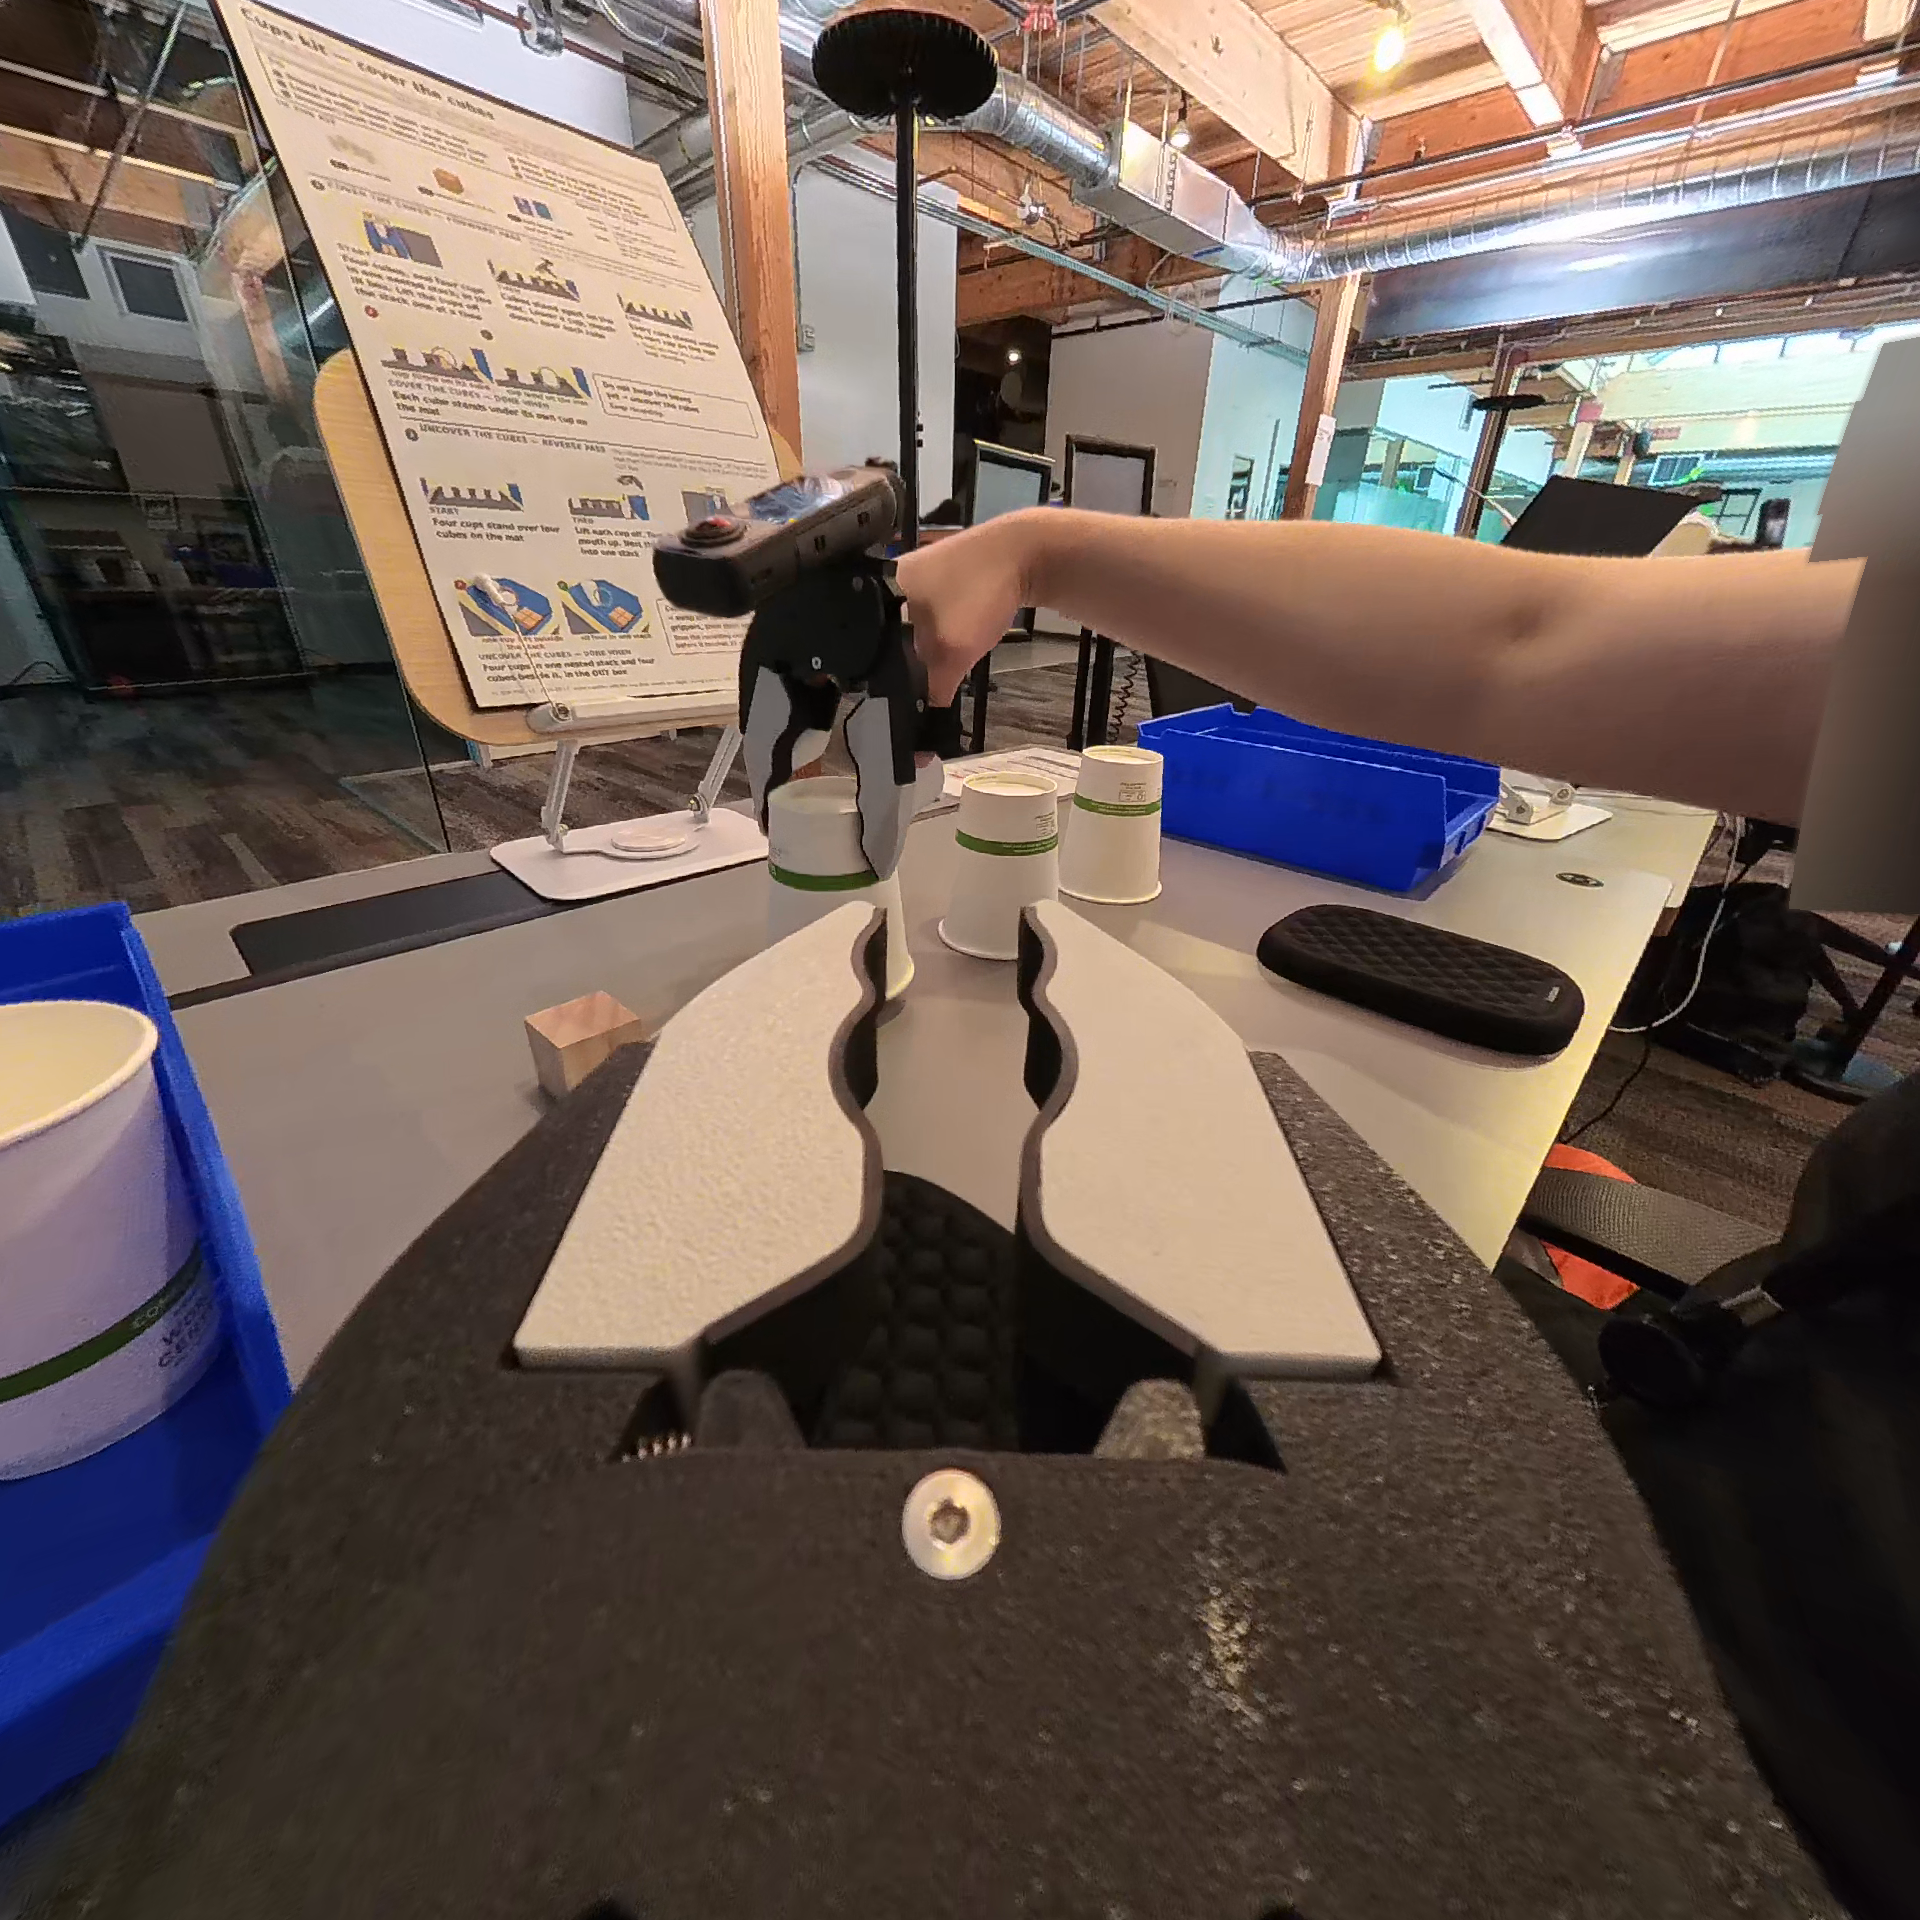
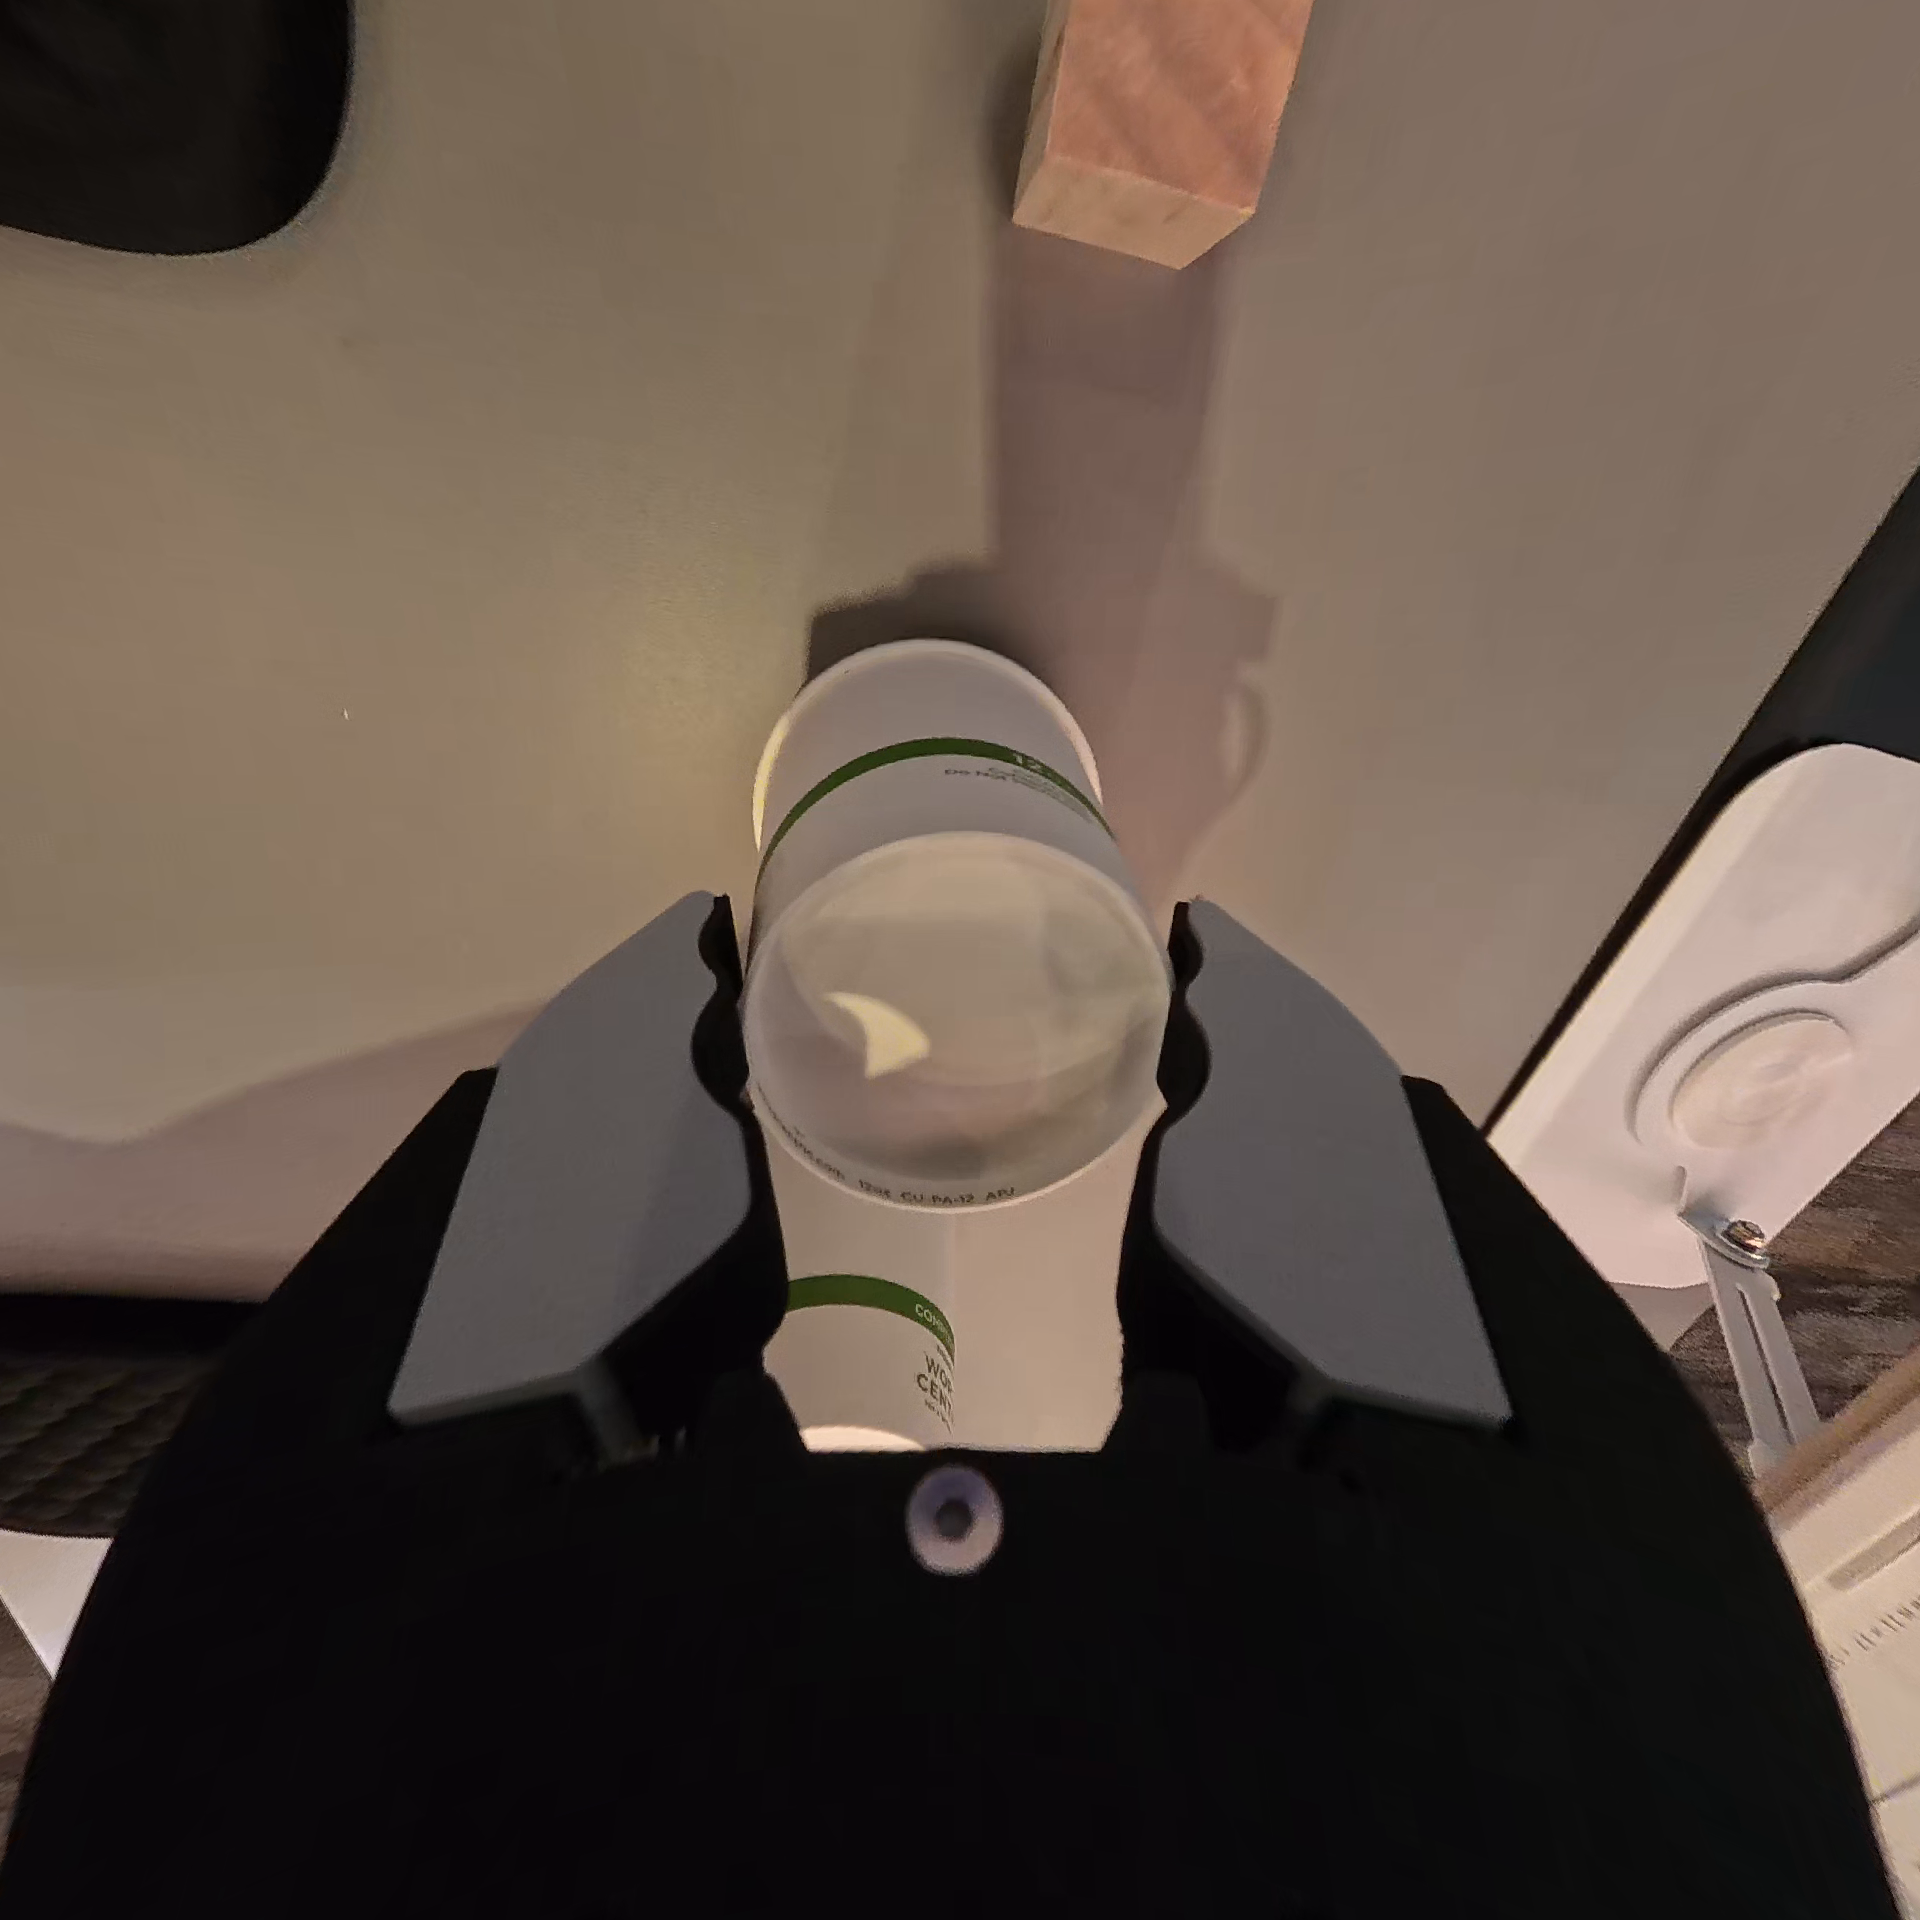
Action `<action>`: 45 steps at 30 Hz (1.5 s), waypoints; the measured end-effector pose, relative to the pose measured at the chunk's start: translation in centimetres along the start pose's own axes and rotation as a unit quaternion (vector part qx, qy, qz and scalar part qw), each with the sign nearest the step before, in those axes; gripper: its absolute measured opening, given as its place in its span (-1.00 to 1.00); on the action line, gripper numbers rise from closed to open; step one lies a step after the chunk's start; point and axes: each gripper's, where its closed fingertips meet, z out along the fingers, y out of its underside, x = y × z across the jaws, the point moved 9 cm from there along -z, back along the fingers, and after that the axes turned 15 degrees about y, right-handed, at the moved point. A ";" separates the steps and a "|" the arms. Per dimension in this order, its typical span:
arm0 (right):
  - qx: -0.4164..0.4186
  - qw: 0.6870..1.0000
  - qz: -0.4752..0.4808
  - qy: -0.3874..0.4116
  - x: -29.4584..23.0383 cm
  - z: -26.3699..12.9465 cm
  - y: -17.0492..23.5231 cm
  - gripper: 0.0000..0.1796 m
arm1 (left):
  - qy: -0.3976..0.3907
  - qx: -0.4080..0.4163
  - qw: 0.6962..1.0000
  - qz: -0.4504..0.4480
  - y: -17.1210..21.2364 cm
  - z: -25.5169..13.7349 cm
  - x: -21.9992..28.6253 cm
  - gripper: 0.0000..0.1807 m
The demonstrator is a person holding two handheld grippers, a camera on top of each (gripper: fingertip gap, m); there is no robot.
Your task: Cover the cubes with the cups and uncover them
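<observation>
An upside-down white paper cup (image 1: 805,847) with a green band is near the wooden cube (image 1: 582,1039), which lies uncovered on the grey table. My right gripper (image 1: 831,821) points down and is shut on this cup near its base. In the right wrist view, the fingers of my right gripper (image 2: 951,904) press both sides of the cup (image 2: 951,1029), with the cube (image 2: 1153,135) beyond. I cannot tell if the cup's rim touches the table. Two more upside-down cups (image 1: 1003,862) (image 1: 1117,821) stand to the right. My left gripper (image 1: 951,914) is open and empty, low over the table.
A blue bin (image 1: 223,1247) at the left holds an upright cup (image 1: 73,1195). Another blue bin (image 1: 1320,790) stands at the back right. A black wrist rest (image 1: 1423,977) lies at the right. An instruction board (image 1: 499,364) stands on a white base (image 1: 634,842) behind the cups.
</observation>
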 end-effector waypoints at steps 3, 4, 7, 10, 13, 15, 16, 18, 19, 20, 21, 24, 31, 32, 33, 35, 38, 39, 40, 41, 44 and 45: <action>-0.004 1.000 0.000 -0.002 -0.2 0.4 0.2 -0.13 | 0.006 -0.003 1.000 0.000 0.1 0.4 0.0 -0.74; -0.004 1.000 0.000 -0.004 -0.3 0.6 0.2 -0.13 | 0.007 -0.004 1.000 0.000 0.1 0.5 0.0 -0.74; -0.009 1.000 -0.003 -0.007 -0.5 1.0 0.4 -0.13 | 0.012 -0.007 1.000 -0.002 0.4 0.9 0.0 -0.74; -0.013 1.000 0.000 -0.011 -0.7 1.3 0.6 -0.13 | 0.017 -0.009 1.000 -0.007 0.7 1.2 0.1 -0.74; -0.007 1.000 0.006 -0.009 -0.7 1.4 0.8 -0.13 | 0.019 -0.011 1.000 -0.007 0.7 1.3 0.1 -0.74; -0.002 1.000 0.010 -0.009 -0.7 1.5 1.0 -0.13 | 0.020 -0.011 1.000 -0.008 0.7 1.4 0.0 -0.74; 0.003 1.000 0.013 -0.009 -0.7 1.4 1.1 -0.13 | 0.020 -0.011 1.000 -0.009 0.7 1.4 0.0 -0.74; 0.014 0.999 0.027 -0.014 -0.8 1.4 1.1 -0.12 | 0.022 -0.009 1.000 -0.011 0.7 1.5 0.0 -0.74; 0.020 0.999 0.036 -0.020 -0.7 1.2 1.2 -0.09 | 0.023 -0.008 1.000 -0.012 0.7 1.5 0.0 -0.74; 0.029 0.998 0.046 -0.024 -0.7 0.9 1.2 -0.07 | 0.024 -0.007 1.000 -0.013 0.7 1.4 0.0 -0.74; 0.042 0.997 0.053 -0.022 -0.6 0.3 1.3 -0.07 | 0.024 -0.006 1.000 -0.015 0.6 1.4 0.0 -0.74; 0.105 0.992 0.073 0.015 0.0 -2.5 1.9 -0.04 | 0.021 -0.004 0.999 -0.024 0.4 1.0 -0.1 -0.71; 0.406 0.888 0.148 0.156 -1.6 -13.2 5.1 0.00 | -0.067 -0.103 0.992 0.020 -1.0 -1.2 -2.4 -0.67; 0.434 0.869 0.154 0.182 -2.4 -14.1 5.9 0.00 | -0.078 -0.126 0.989 0.026 -1.5 -1.5 -3.2 -0.66; 0.455 0.852 0.156 0.207 -3.3 -14.8 6.6 -0.01 | -0.086 -0.147 0.985 0.026 -2.0 -1.7 -4.2 -0.65; 0.489 0.824 0.154 0.242 -5.2 -15.7 7.8 -0.05 | -0.090 -0.181 0.979 0.017 -3.0 -2.1 -6.4 -0.65; 0.556 0.779 0.148 0.247 -7.7 -16.6 9.1 -0.28 | -0.110 -0.232 0.966 0.026 -4.4 -2.4 -10.1 -0.68; 0.573 0.767 0.141 0.253 -8.0 -17.0 9.4 -0.39 | -0.121 -0.260 0.957 0.039 -4.8 -2.4 -11.3 -0.70; 0.578 0.760 0.143 0.261 -8.1 -17.6 9.8 -0.50 | -0.131 -0.293 0.945 0.056 -5.1 -2.3 -12.5 -0.70; 0.579 0.757 0.142 0.266 -8.2 -18.0 10.2 -0.65 | -0.139 -0.329 0.931 0.077 -5.2 -2.1 -13.6 -0.71; 0.584 0.745 0.129 0.295 -8.8 -18.7 11.6 -1.00 | -0.120 -0.412 0.897 0.103 -4.8 -0.8 -16.1 -0.70; 0.579 0.745 0.130 0.305 -8.9 -18.8 12.0 -1.00 | -0.106 -0.431 0.891 0.095 -4.3 -0.3 -16.9 -0.71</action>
